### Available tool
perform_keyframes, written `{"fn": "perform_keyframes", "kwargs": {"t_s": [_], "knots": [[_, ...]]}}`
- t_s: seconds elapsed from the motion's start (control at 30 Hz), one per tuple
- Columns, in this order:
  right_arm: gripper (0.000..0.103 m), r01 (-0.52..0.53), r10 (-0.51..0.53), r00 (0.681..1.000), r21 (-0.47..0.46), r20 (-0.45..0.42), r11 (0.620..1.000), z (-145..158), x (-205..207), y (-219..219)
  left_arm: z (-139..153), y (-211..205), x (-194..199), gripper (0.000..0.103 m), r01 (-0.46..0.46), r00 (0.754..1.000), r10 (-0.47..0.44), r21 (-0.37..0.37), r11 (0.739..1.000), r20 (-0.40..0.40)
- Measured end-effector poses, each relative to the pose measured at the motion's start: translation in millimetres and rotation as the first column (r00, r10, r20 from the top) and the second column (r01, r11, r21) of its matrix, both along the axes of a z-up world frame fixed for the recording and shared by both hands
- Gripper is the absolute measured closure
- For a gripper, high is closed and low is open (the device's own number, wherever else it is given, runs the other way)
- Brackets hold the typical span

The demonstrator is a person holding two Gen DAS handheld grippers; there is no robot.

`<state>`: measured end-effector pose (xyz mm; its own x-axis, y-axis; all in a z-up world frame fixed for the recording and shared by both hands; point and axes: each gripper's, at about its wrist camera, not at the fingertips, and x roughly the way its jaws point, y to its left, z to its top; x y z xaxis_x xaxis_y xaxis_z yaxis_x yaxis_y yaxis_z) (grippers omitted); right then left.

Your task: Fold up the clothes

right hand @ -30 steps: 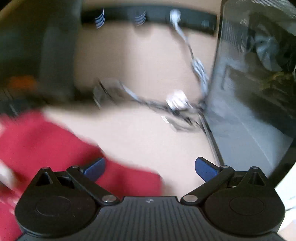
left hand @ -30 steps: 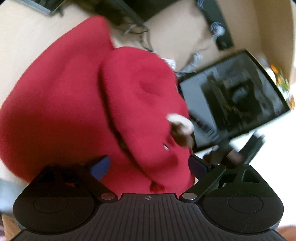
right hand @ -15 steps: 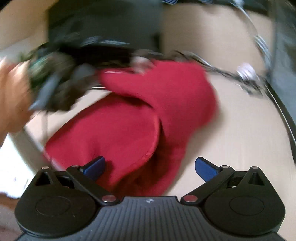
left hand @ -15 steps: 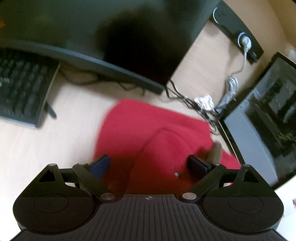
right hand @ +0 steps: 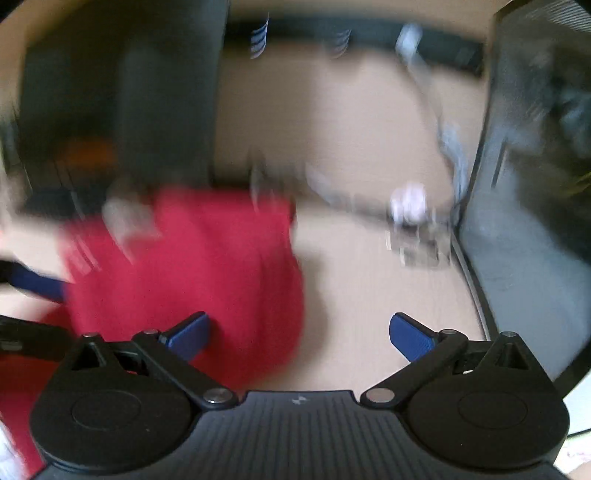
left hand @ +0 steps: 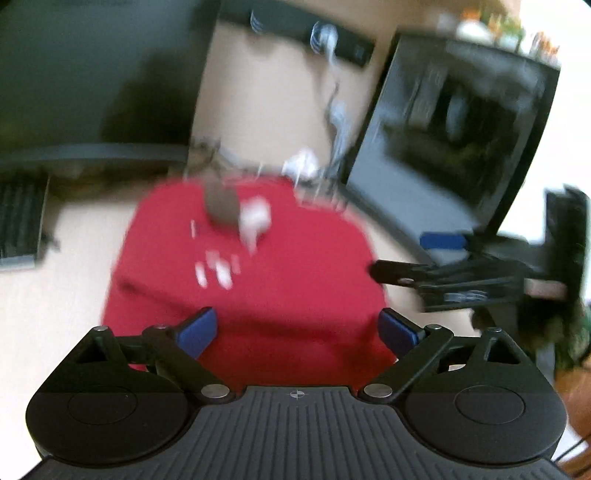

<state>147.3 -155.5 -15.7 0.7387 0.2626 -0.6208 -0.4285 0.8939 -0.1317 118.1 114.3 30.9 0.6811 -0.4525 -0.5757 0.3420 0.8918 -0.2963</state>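
A red garment (left hand: pixel 251 280) with a small white and brown print lies folded on the light wooden desk (left hand: pixel 55 295). It also shows in the right wrist view (right hand: pixel 192 266), at the left. My left gripper (left hand: pixel 299 328) is open and empty, just above the garment's near edge. My right gripper (right hand: pixel 299 332) is open and empty, over the garment's right edge and bare desk. The right gripper also shows in the left wrist view (left hand: pixel 443 258), to the right of the garment. Both views are blurred.
A dark monitor (left hand: pixel 92 74) stands behind the garment, with a keyboard (left hand: pixel 18 221) at the left. A black computer case with a glass side (left hand: pixel 454 129) stands at the right. Cables and a white wad (right hand: pixel 410 206) lie between them. A power strip (left hand: pixel 306 33) lies at the back.
Both grippers have swung around fast. The garment now lies flat as a folded block, print side up. The right gripper has moved to the garment's right side.
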Motion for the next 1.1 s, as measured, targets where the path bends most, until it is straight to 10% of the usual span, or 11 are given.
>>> {"fn": "perform_keyframes", "kwargs": {"t_s": [0.13, 0.4, 0.67, 0.77, 1.1], "knots": [[0.000, -0.043, 0.039, 0.997, -0.072, -0.061, 0.996, -17.0, 4.6, -2.2, -15.5, -8.3, -19.7, 0.006, -0.007, 0.999, 0.005, 0.039, 0.999, 0.054], [0.000, 0.001, -0.004, 0.995, 0.033, 0.097, 0.999, 70.7, 79.5, 9.0, -2.3, -0.1, -41.4, 0.006, -0.027, 0.998, 0.027, -0.009, 1.000, 0.058], [0.000, -0.009, 0.001, 0.999, -0.147, -0.055, 0.989, 0.2, 182.1, 63.6, 33.6, 27.5, -45.2, 0.006, 0.018, 0.989, 0.000, -0.121, 0.993, 0.145], [0.000, 0.053, -0.060, 0.994, -0.078, -0.093, 0.996, -5.4, 195.1, 52.3, 43.3, 44.1, -25.0, 0.005, -0.052, 0.988, 0.075, -0.169, 0.984, 0.133], [0.000, -0.210, 0.183, 0.969, 0.160, 0.169, 0.964, 55.4, 3.2, -7.2, 6.2, 71.3, 69.9, 0.005, -0.357, 0.933, 0.345, -0.361, 0.862, -0.100]]}}
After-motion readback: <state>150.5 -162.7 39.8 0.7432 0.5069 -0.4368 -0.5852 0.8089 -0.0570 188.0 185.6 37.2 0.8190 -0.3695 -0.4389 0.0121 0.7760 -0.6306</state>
